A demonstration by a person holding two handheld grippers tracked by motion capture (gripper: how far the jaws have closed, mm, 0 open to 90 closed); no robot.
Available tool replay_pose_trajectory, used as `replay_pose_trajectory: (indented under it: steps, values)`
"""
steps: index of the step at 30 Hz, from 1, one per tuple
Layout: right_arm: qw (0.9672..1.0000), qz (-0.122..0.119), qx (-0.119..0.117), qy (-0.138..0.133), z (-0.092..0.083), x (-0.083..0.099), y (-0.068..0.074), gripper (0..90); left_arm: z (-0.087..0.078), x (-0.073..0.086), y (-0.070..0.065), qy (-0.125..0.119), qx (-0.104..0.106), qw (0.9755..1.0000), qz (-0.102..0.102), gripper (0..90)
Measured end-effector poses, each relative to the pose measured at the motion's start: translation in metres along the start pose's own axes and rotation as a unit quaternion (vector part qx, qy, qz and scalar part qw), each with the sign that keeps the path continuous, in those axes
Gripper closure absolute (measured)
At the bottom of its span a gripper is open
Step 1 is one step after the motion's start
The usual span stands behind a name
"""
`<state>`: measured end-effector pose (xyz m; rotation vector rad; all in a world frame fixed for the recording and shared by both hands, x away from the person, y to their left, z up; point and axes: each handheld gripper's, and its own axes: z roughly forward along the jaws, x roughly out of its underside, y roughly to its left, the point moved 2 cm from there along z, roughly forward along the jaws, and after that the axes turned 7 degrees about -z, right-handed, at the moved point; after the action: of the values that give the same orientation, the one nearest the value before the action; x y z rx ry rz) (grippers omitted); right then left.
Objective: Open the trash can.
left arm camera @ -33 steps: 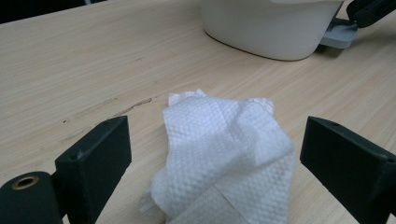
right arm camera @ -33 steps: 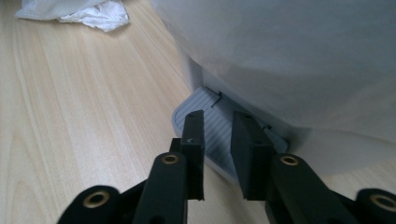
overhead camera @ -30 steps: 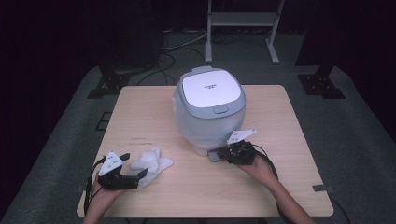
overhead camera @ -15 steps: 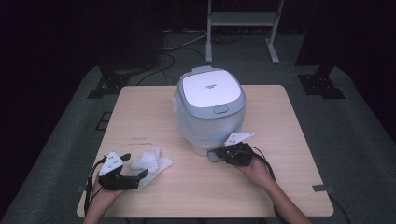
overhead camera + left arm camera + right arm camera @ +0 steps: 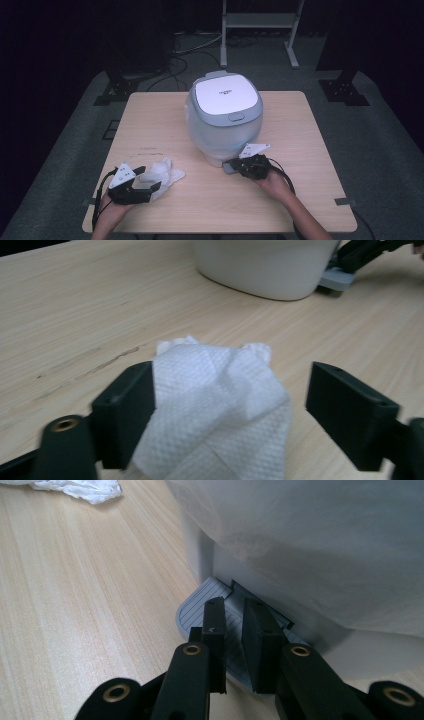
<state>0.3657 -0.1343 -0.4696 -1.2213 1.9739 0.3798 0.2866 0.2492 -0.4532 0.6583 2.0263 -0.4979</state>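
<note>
A white pedal bin [image 5: 225,117] with its lid down stands mid-table. Its grey foot pedal [image 5: 228,168] sticks out at the front. My right gripper [image 5: 235,166] rests on that pedal [image 5: 197,612]; the right gripper [image 5: 234,610] is shut, with nothing between the jaws. A crumpled white paper towel [image 5: 164,171] lies at the front left. My left gripper [image 5: 150,178] straddles it. In the left gripper view the towel [image 5: 215,405] sits between the jaws of the left gripper [image 5: 232,377], which have just been closing. One jaw touches it and the other stands apart.
The bin's base [image 5: 265,270] and the right gripper [image 5: 360,252] lie beyond the towel in the left gripper view. The wooden table [image 5: 150,120] has bare room to the bin's left and right. A metal stand [image 5: 260,22] is on the floor behind.
</note>
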Motion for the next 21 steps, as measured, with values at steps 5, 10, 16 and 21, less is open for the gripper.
replay_pose_trajectory:
  steps: [5,10,16,21]
  values:
    - [1.0000,-0.002,0.000,0.004,0.001,0.000,0.001,79.9,0.003,-0.002,-0.002,0.011,0.008,0.9999,-0.002,23.7]
    - [1.0000,-0.007,0.003,0.006,0.004,0.002,0.001,80.0,0.007,-0.003,-0.005,0.025,0.016,0.9995,0.001,27.7]
    - [0.9997,-0.009,0.002,0.022,0.008,0.005,0.000,84.2,0.021,-0.001,-0.006,0.060,0.015,0.9979,0.019,27.7]
    - [0.9998,0.000,-0.005,0.018,0.009,0.006,-0.002,84.1,0.027,0.003,-0.004,0.083,0.015,0.9962,0.023,28.4]
